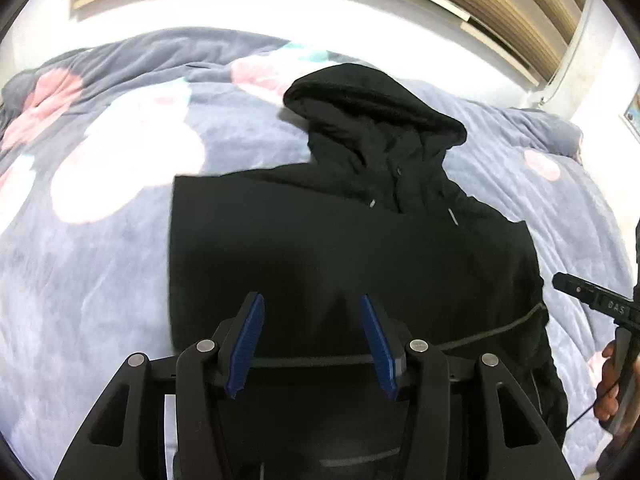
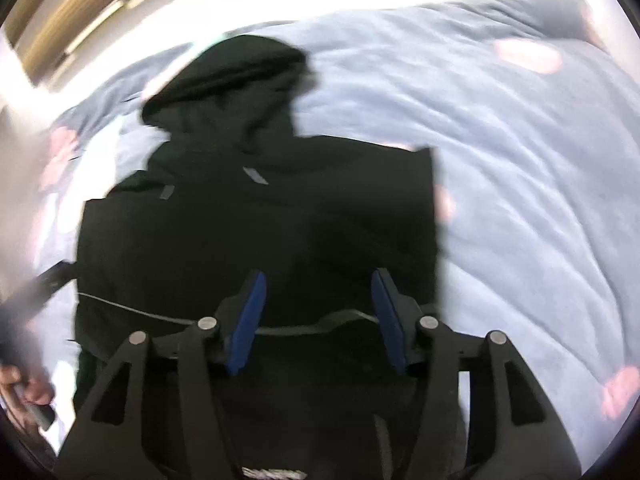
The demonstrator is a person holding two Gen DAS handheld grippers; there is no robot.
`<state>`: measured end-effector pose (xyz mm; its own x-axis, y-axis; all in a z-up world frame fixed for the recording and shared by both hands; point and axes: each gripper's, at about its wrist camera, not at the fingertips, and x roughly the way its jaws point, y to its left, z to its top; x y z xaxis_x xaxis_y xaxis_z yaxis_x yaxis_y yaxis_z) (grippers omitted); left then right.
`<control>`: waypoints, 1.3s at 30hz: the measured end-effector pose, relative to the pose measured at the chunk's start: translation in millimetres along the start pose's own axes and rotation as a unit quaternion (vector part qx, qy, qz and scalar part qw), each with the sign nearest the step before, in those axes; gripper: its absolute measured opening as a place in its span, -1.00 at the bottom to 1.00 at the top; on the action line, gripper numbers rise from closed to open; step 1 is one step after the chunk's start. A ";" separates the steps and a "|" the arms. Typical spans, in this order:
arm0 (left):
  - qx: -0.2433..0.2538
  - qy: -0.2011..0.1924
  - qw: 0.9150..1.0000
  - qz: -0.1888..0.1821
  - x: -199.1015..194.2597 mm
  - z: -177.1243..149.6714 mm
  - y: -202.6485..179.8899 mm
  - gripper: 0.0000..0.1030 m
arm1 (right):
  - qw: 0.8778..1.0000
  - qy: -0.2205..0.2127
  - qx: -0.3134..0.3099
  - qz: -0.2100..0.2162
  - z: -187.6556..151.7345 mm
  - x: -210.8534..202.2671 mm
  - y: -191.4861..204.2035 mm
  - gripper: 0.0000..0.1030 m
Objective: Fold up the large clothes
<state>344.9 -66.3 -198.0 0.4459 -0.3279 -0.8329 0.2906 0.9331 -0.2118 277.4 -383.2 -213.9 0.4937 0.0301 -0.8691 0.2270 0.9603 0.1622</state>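
- Black hooded jacket (image 1: 340, 248) lies flat on the bed, on a grey-blue quilt (image 1: 100, 280) with pink and white blotches; hood (image 1: 372, 108) at the far end, body toward the viewer.
- Open quilt on both sides of the jacket: wide bare stretch past its left edge in the left wrist view, wide bare stretch past its right edge in the right wrist view.
- Beyond the hood the quilt runs up to a bright white wall; wooden slats (image 1: 500, 4) above it.
- Jacket's left edge is straight and folded in, corner sharp; right edge in the right wrist view equally straight. Sleeves seem tucked under or over the body, cannot tell which.
- Thin grey cord or hem line (image 1: 480, 332) crosses the lower body from side to side.
- Two small pale tabs near the collar (image 1: 453, 216).
- Left tool (image 1: 312, 344) over the lower middle of the jacket, blue pads parted, nothing clamped; whether the tips touch the cloth is unclear.
- Right tool (image 2: 318, 320) likewise over the lower body, pads spread apart, nothing gripped; this view is motion-blurred.
- A hand (image 1: 610, 384) on the right tool's handle shows at the right edge of the left wrist view.
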 end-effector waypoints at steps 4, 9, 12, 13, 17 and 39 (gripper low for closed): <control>-0.015 0.032 0.999 0.002 41.1 8.7 1.7 0.01 | 0.999 0.033 -0.028 0.005 7.1 47.8 38.6 0.02; -0.011 0.067 0.997 0.025 81.2 9.0 6.5 0.00 | 0.996 0.076 -0.031 -0.023 0.0 98.3 39.6 0.05; 0.002 0.073 0.997 0.040 88.8 6.9 1.3 0.00 | 0.994 0.078 -0.054 -0.045 -4.0 101.4 44.5 0.09; 0.006 0.072 0.996 0.044 88.6 5.4 0.4 0.01 | 0.994 0.077 -0.057 -0.048 -5.0 101.0 45.0 0.10; 0.023 0.061 0.996 0.055 74.5 0.4 -8.8 0.01 | 0.994 0.081 -0.053 -0.044 -9.2 90.4 39.8 0.13; -0.036 0.072 0.997 0.005 39.5 -84.9 34.6 0.05 | 0.993 0.100 -0.015 -0.065 -78.4 48.2 -19.4 0.28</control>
<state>300.6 -34.5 -281.6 0.3213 -0.2986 -0.8987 0.2231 0.9462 -0.2346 231.0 -378.6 -295.6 0.2839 -0.0418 -0.9579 0.2515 0.9673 0.0323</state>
